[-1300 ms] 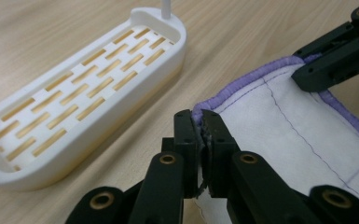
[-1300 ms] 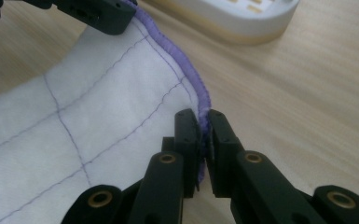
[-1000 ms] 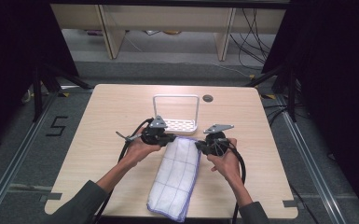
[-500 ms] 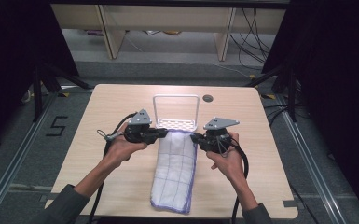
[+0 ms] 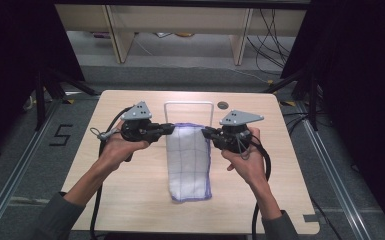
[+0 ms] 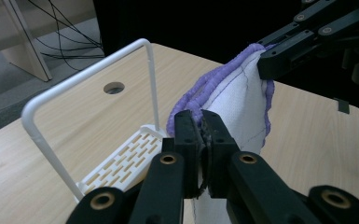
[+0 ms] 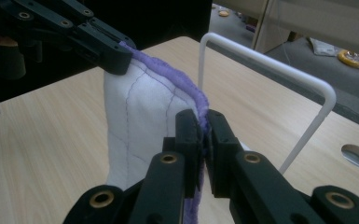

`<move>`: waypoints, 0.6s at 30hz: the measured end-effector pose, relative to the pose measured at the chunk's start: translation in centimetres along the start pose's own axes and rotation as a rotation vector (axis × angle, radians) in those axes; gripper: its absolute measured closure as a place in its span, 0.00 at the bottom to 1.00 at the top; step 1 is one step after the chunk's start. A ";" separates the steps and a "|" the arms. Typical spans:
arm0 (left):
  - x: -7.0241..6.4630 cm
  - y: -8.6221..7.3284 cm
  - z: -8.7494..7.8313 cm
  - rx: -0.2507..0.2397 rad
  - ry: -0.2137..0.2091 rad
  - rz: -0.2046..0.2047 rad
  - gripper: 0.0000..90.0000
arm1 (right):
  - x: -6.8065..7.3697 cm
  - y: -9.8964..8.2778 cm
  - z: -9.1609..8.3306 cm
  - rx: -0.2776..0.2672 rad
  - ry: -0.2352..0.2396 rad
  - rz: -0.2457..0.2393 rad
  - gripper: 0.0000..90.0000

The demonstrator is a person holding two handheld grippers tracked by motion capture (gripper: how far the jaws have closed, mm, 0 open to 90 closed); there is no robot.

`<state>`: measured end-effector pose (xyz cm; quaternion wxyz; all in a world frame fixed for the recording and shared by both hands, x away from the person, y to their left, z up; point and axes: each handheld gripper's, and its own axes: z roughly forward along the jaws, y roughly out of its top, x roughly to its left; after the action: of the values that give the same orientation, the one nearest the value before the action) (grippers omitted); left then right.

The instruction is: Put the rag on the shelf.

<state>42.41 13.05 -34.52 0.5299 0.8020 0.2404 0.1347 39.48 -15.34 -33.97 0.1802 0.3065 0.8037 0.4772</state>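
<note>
Cloth (image 5: 187, 160) hung mid-table, bottom hem resting toward near edge: soft, light, limp; best taken by purple-edged top corners. Your left gripper (image 5: 169, 128) was pinched tight on one top corner, right gripper (image 5: 206, 133) pinched on the other. White rack (image 5: 189, 105) stood just behind, toward far edge.

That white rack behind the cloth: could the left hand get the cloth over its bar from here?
Probably yes. The left gripper and right gripper each pinch a top corner of the cloth, lifted just in front of the white rack, with nothing between them.
</note>
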 end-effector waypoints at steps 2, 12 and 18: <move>0.3 0.5 -0.1 0.000 0.011 0.000 0.95 | -0.2 0.7 0.1 -0.004 -0.008 -0.002 0.95; 2.0 3.9 -0.9 -0.025 0.052 -0.007 0.95 | -1.5 4.0 0.5 -0.039 -0.030 0.001 0.95; 2.5 6.1 -1.5 -0.040 0.076 0.007 0.95 | -2.1 6.3 0.2 -0.066 -0.047 0.000 0.95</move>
<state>45.31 13.57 -28.45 0.5359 0.7864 0.2547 0.1720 43.22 -14.32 -28.55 0.2088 0.3117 0.7831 0.4960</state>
